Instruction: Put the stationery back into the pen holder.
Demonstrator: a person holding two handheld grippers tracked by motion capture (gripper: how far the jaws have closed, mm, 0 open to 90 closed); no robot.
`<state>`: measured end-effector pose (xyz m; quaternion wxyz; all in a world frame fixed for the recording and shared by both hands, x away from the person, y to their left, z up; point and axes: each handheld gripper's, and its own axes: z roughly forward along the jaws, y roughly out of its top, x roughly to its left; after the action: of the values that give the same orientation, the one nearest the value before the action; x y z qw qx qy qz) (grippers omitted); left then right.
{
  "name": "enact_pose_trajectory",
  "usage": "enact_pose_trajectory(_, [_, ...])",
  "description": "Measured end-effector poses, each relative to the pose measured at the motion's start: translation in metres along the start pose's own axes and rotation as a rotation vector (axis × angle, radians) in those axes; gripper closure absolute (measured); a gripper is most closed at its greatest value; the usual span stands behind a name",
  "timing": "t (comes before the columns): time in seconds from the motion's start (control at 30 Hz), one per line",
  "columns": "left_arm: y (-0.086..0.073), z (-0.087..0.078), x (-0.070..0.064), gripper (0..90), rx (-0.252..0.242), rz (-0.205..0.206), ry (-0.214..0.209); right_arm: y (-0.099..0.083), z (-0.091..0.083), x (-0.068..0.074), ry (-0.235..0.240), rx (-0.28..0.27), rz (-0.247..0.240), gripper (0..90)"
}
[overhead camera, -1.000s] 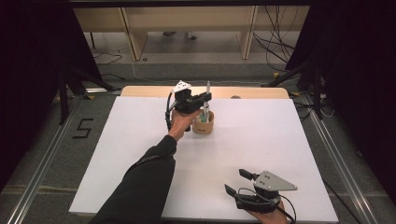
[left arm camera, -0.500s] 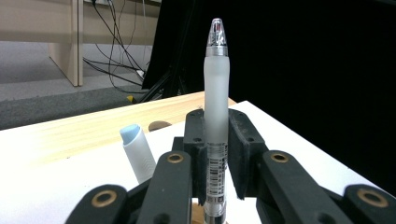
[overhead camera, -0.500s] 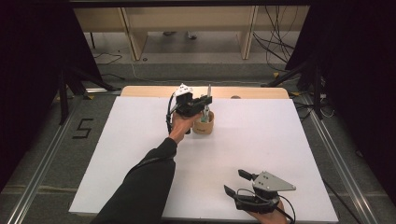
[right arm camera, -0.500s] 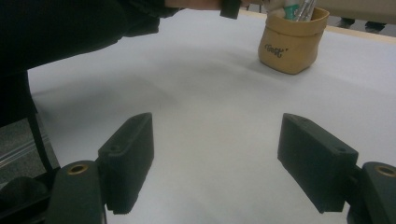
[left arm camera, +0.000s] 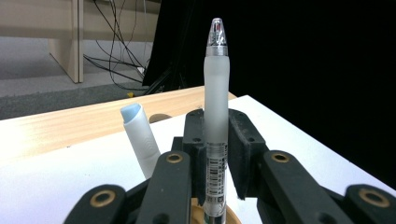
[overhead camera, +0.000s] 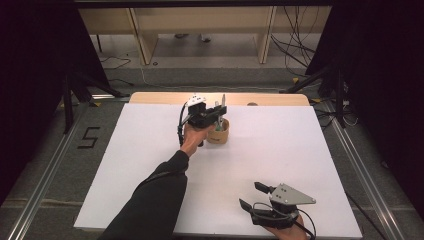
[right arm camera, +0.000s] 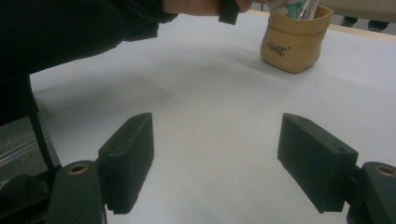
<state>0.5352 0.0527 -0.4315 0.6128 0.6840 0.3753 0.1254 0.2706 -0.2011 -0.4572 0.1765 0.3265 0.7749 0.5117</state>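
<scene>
In the high view, little change is seen against the earlier frames: the left gripper (overhead camera: 216,111) remains held over the tan pot (overhead camera: 218,131), so the lift or insertion is judged barely advanced.

In the left gripper view, the pen (left arm camera: 215,116) is pinched upright between the closed jaws, beside a white marker (left arm camera: 141,140).

In the right gripper view, the right gripper (right arm camera: 226,165) is seen spread wide, empty, well apart from the pot.

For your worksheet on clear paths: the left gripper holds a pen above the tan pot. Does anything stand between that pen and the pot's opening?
Nothing visible blocks it. The left gripper clamps the pen upright over the tan pot; a white marker already leans inside, beside the pen.
</scene>
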Motion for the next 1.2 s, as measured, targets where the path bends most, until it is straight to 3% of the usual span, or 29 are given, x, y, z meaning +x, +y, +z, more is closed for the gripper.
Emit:
enact_pose_trajectory(0.07, [0.000, -0.001, -0.001, 77.8, 0.003, 0.006, 0.004, 0.000, 0.000, 0.000, 0.005, -0.001, -0.004, 28.2])
enact_pose_trajectory(0.17, [0.001, -0.002, -0.002, 67.8, 0.024, -0.004, 0.014, 0.000, 0.000, 0.000, 0.005, 0.002, -0.006, 28.2])
enact_pose_trajectory(0.27, [0.004, -0.005, -0.005, 65.0, 0.034, -0.007, 0.007, 0.000, 0.000, 0.000, 0.003, 0.001, -0.007, 28.2])
enact_pose_trajectory(0.33, [0.007, -0.008, -0.007, 55.0, 0.057, -0.023, 0.006, 0.000, 0.000, 0.000, 0.001, -0.001, -0.003, 28.2])
enact_pose_trajectory(0.53, [0.014, -0.021, -0.015, 39.0, 0.076, -0.031, -0.014, 0.000, 0.000, 0.000, -0.003, 0.000, -0.001, 28.2])
enact_pose_trajectory(1.2, [0.015, -0.047, -0.016, 25.1, 0.116, -0.054, -0.053, 0.000, 0.000, -0.001, -0.006, -0.001, 0.001, 28.2])
